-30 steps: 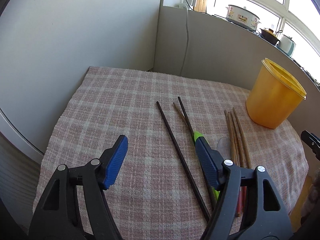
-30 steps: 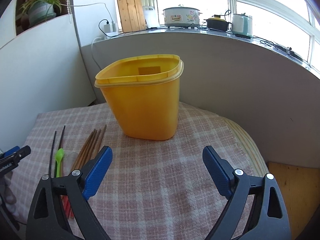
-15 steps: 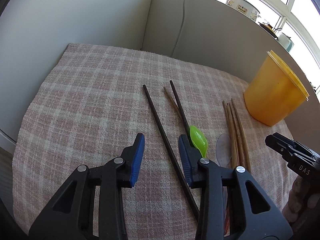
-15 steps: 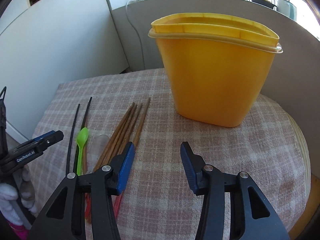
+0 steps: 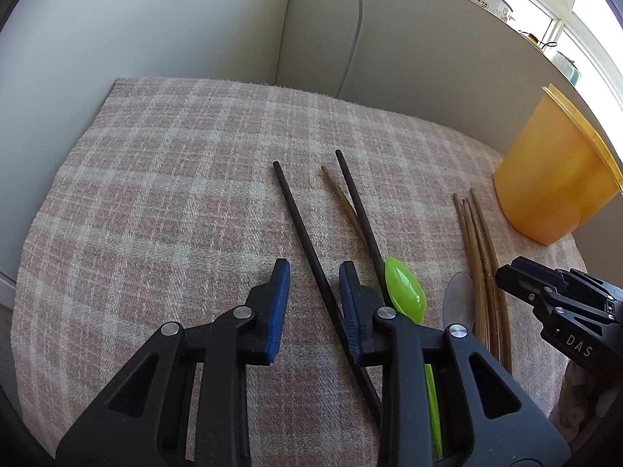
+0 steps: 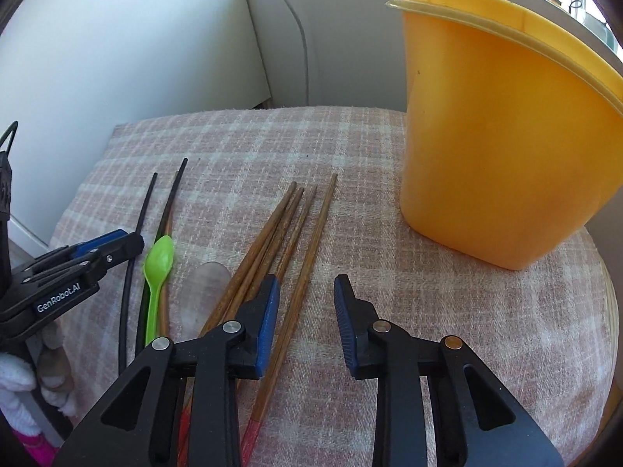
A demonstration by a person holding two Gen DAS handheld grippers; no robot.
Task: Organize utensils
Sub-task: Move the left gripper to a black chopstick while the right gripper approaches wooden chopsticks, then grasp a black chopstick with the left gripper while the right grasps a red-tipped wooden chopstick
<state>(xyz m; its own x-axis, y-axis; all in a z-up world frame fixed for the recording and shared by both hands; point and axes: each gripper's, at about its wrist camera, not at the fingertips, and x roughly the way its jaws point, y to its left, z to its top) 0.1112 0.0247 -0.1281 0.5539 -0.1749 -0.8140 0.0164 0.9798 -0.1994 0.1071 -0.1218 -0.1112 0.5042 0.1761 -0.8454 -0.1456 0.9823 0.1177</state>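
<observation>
Both tongs closing, part-open; chopsticks between, ungripped.

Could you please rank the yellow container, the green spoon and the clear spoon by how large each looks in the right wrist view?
1. yellow container, by far the largest.
2. green spoon, long and fully visible.
3. clear spoon, though it is faint and its handle is hidden, so its place behind the green one is unsure.

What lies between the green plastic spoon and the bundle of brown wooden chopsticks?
A clear plastic spoon lies between the green spoon and the wooden chopsticks, seen in the right wrist view.
</observation>
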